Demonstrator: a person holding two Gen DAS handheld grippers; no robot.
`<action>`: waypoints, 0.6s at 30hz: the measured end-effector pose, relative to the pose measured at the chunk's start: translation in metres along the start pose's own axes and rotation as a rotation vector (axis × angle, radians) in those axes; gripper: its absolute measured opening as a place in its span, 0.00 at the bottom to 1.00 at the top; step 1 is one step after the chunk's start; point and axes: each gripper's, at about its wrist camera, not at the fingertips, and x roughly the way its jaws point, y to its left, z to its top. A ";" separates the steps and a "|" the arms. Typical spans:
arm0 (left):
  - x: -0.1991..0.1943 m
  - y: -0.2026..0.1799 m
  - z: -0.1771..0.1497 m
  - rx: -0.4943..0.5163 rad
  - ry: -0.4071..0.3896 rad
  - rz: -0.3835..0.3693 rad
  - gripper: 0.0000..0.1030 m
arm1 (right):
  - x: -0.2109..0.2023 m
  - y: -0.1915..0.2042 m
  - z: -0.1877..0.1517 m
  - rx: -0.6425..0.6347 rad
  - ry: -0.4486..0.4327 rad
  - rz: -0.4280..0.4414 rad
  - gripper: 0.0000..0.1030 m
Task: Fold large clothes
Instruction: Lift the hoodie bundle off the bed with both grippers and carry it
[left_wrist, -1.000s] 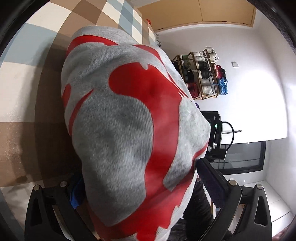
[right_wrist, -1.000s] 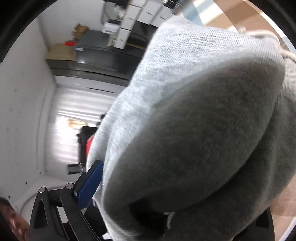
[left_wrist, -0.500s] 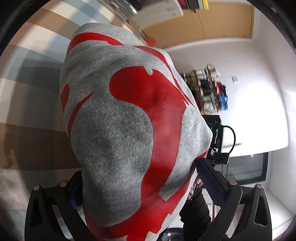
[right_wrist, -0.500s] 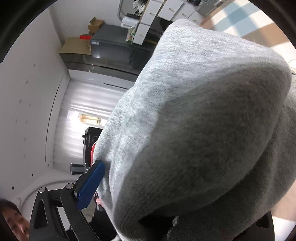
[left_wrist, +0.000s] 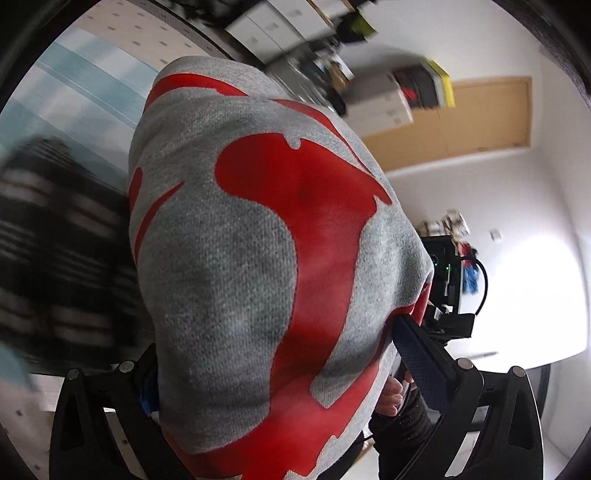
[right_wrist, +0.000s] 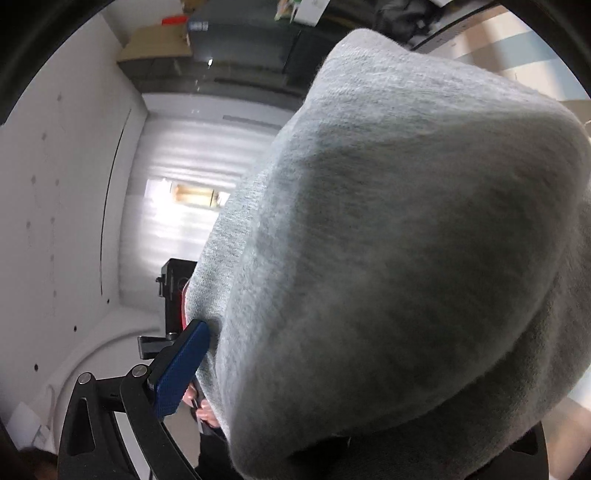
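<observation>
A grey sweatshirt (left_wrist: 229, 288) with a large red print is bunched thick and fills the middle of the left wrist view. My left gripper (left_wrist: 284, 369) is shut on it; the right blue pad (left_wrist: 421, 362) presses its side, and the left pad is mostly hidden by cloth. In the right wrist view the plain grey side of the same sweatshirt (right_wrist: 406, 258) covers most of the picture. My right gripper (right_wrist: 351, 350) is shut on it. Only its left blue pad (right_wrist: 181, 373) shows; the other finger is hidden under the fabric.
A blurred black-and-white striped garment (left_wrist: 55, 258) lies at left on a pale blue and white checked surface (left_wrist: 74, 92). White boxes (left_wrist: 380, 99), a wooden door (left_wrist: 480, 118) and a black device with a cable (left_wrist: 443, 273) stand behind. A hand (left_wrist: 391, 395) shows below.
Both grippers have swung with the sweatshirt still held in them. The checked surface has slid out of the left view; the striped garment and boxes have come in.
</observation>
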 end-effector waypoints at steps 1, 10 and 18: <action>-0.010 0.006 0.004 -0.008 -0.008 0.015 0.99 | 0.018 0.005 0.007 0.005 0.015 0.010 0.98; -0.015 0.079 0.032 -0.104 -0.026 0.150 0.99 | 0.128 -0.026 0.021 0.158 0.062 0.009 0.98; 0.011 0.135 0.009 -0.200 -0.070 0.138 0.99 | 0.123 -0.094 0.007 0.159 0.119 -0.171 1.00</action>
